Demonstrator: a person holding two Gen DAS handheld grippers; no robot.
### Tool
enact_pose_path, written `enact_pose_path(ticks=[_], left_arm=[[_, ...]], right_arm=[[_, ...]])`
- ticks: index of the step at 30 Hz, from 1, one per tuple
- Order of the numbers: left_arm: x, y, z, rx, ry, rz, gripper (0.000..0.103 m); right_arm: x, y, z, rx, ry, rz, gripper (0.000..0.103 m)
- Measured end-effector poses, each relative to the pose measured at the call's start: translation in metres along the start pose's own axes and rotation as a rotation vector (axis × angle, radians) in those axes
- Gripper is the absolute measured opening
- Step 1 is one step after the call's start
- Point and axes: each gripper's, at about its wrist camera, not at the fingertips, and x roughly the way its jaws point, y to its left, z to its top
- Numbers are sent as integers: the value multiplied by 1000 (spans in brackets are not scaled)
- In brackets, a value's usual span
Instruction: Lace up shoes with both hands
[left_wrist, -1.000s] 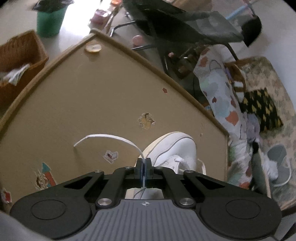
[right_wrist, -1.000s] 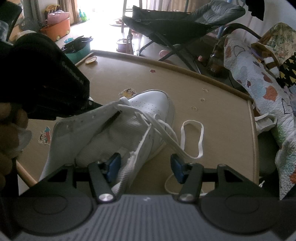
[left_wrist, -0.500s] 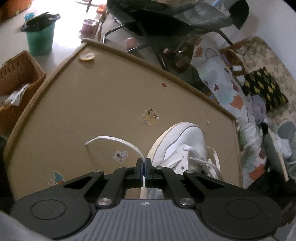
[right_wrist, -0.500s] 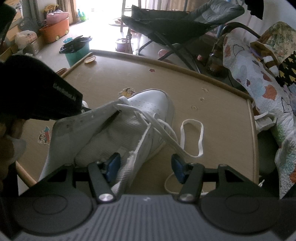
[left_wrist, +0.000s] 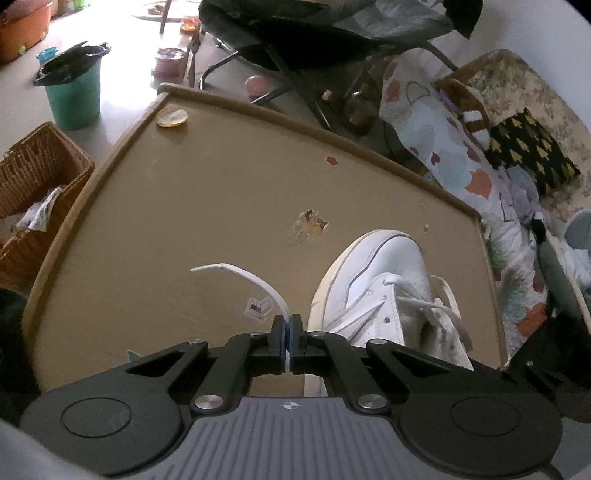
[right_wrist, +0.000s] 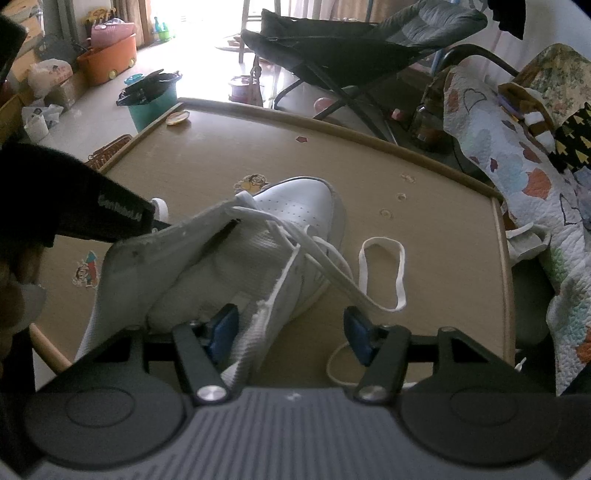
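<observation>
We find a white leather sneaker (right_wrist: 295, 221) with perforated toe on the tan rimmed table (left_wrist: 207, 206). Our left gripper (left_wrist: 287, 332) is clamped on a flat white lace (left_wrist: 255, 280). Our right gripper (right_wrist: 291, 328) stands apart, straddling the ribbed tongue (right_wrist: 255, 332). The lettering on the black housing (right_wrist: 92, 199) is unreadable.
</observation>
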Motion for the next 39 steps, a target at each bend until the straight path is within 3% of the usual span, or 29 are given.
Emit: enact_pose_path(ticks=[21,39], left_arm=[[7,20,-13,67,77,-13,2],[-6,10,-6,260,108,95,3]], right_arm=[[-1,-3,2,-1,6,-1,64],[1,-6,0,12,7,8,64]])
